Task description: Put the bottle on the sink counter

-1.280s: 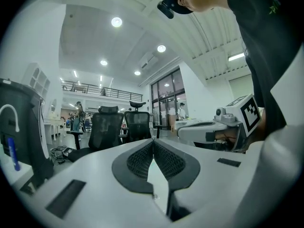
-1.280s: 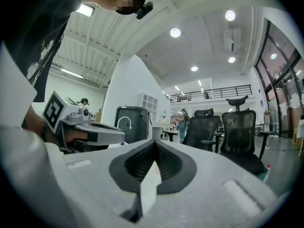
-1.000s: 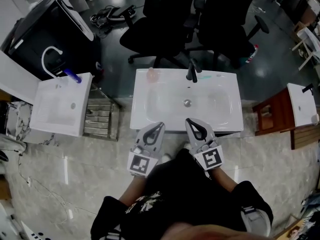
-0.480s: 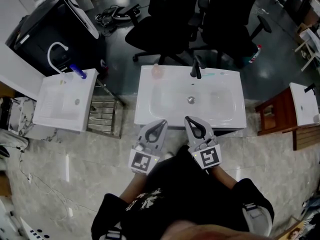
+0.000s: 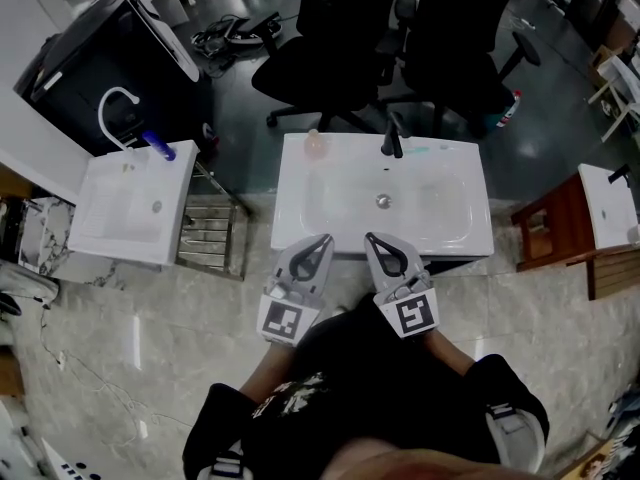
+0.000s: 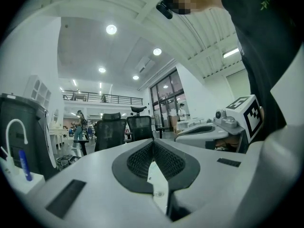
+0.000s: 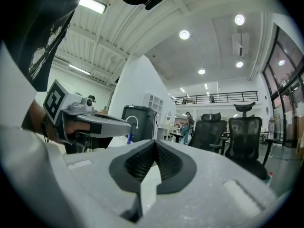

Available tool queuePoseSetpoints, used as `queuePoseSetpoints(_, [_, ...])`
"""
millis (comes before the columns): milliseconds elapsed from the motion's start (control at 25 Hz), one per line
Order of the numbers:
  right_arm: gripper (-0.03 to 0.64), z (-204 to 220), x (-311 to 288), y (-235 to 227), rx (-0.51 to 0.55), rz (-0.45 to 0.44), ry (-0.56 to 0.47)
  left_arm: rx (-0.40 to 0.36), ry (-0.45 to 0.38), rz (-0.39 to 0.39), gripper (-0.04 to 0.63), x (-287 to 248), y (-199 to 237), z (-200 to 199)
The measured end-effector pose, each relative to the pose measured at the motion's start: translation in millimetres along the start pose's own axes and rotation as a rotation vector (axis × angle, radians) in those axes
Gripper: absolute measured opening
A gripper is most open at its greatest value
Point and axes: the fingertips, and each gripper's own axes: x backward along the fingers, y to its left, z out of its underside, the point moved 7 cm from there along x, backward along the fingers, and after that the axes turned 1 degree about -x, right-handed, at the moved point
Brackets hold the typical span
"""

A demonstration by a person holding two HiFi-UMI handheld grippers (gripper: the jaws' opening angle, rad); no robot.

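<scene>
A small pale pink bottle (image 5: 314, 144) stands on the back left corner of the white sink counter (image 5: 300, 230), left of the black faucet (image 5: 392, 142). Both grippers hover side by side just in front of the counter's near edge, well short of the bottle. The left gripper (image 5: 324, 239) is shut with nothing between its jaws, as its own view (image 6: 153, 145) confirms. The right gripper (image 5: 371, 238) is likewise shut and empty (image 7: 154, 145). Neither gripper view shows the bottle.
A second white sink (image 5: 125, 208) with a white faucet (image 5: 115, 103) and a blue item (image 5: 160, 149) stands at left, beside a metal rack (image 5: 208, 234). Black office chairs (image 5: 340, 38) are behind the counter. A wooden table (image 5: 548, 230) stands at right.
The head view has shifted a little, so the sink sits slightly further right in it. Both grippers stay shut in front of the counter, their tips a touch closer together.
</scene>
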Motion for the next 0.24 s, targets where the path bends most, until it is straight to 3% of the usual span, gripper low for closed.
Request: queuePoseSetpoints(240, [-0.006, -1.2, -6.8, -5.4, -0.004, -0.008, -0.001, -0.018, -0.006, -0.008, 0.017, -5.1, 6.6, -0.7])
